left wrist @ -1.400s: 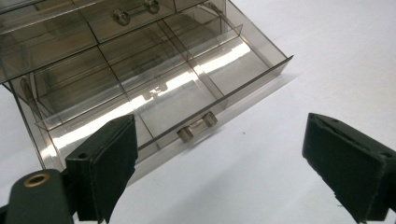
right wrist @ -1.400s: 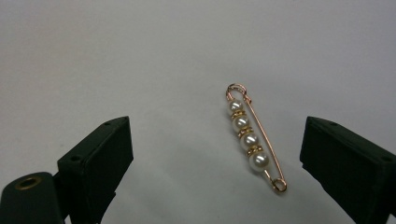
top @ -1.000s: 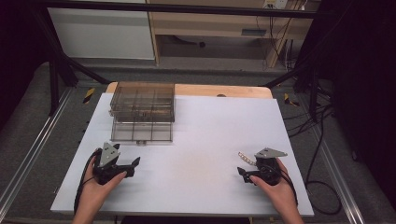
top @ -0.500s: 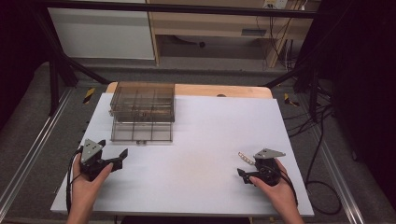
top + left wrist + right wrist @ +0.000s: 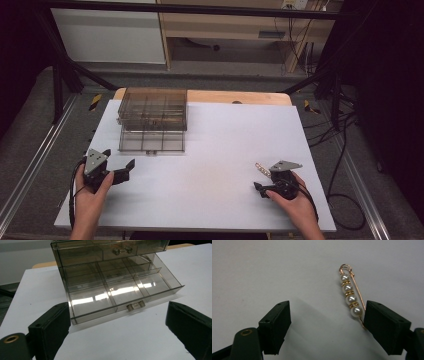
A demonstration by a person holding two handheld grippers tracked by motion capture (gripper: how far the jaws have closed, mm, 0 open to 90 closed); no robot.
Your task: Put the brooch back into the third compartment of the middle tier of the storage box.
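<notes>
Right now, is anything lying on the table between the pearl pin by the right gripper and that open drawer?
Nothing visible. Bare white table runs from the pearl pin to the open drawer. The pin lies beside one pad of the right gripper.

Glossy pearl-beaded gold metal pin (image 5: 351, 292), smoky clear plastic drawer box (image 5: 112, 277), matt white tabletop (image 5: 225, 150)

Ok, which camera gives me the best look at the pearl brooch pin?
The right gripper view: the pearl brooch pin lies close on the white table, four pearls and gold clasp plain, beside one jaw of the right gripper. The high view shows it as a tiny pale streak by that gripper.
</notes>
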